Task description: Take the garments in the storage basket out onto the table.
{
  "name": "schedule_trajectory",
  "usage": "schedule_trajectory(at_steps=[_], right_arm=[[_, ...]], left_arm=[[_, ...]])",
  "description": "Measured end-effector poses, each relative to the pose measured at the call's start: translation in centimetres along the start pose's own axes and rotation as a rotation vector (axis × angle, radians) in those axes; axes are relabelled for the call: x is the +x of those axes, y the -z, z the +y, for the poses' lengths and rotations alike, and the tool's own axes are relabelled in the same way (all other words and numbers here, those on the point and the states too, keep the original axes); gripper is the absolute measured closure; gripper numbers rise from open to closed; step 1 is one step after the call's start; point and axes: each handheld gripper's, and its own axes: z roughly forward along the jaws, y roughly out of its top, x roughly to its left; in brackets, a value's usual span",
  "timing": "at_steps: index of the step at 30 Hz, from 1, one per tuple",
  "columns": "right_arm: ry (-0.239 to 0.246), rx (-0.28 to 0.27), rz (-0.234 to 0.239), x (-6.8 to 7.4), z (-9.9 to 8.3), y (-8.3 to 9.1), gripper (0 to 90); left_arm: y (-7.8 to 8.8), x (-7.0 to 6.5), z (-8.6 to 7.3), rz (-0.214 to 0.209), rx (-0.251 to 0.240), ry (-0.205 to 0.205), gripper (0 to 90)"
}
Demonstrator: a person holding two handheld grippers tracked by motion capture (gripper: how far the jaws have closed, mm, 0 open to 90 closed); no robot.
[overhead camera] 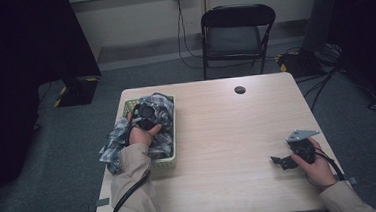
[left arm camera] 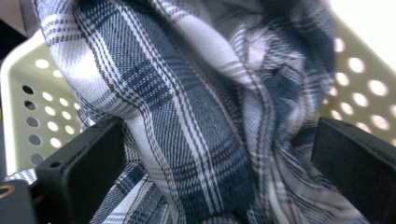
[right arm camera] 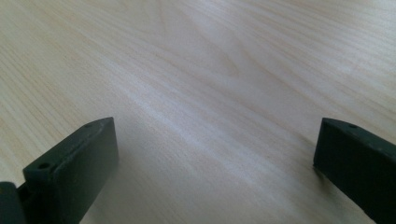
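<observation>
A blue and white plaid cloth lies bunched in a pale green perforated basket at the table's left, with part of it hanging over the basket's left side. My left gripper is pushed down into the cloth inside the basket. In the left gripper view the cloth bulges between the jaws of my left gripper, which stand wide apart, with the basket wall behind. My right gripper rests low at the table's right front, open. In the right gripper view, bare wooden table shows between the jaws of my right gripper.
A black folding chair stands beyond the table's far edge. A dark round cable hole sits near the far middle of the table top. Cables and gear lie on the floor at the right.
</observation>
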Motion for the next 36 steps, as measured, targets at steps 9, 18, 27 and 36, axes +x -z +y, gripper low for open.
schedule_trajectory(at_steps=[9, 18, 27, 36], right_arm=[[0.001, 0.0, 0.001, 0.0, 0.0, 0.0, 0.0], [0.001, 0.0, 0.001, 0.0, 0.0, 0.0, 0.0], [0.002, 0.0, 0.001, 0.0, 0.0, 0.0, 0.0], [0.001, 0.0, 0.001, 0.0, 0.0, 0.0, 0.0]], left_arm=[[-1.6, 0.3, 0.1, 0.0, 0.055, 0.026, 0.9], [-4.1, 0.3, -0.6, -0.055, 0.093, 0.073, 0.0], [-5.6, 0.2, -1.0, -0.082, 0.115, 0.098, 0.0], [-6.2, -0.4, -0.9, -0.05, 0.146, 0.12, 7.0]])
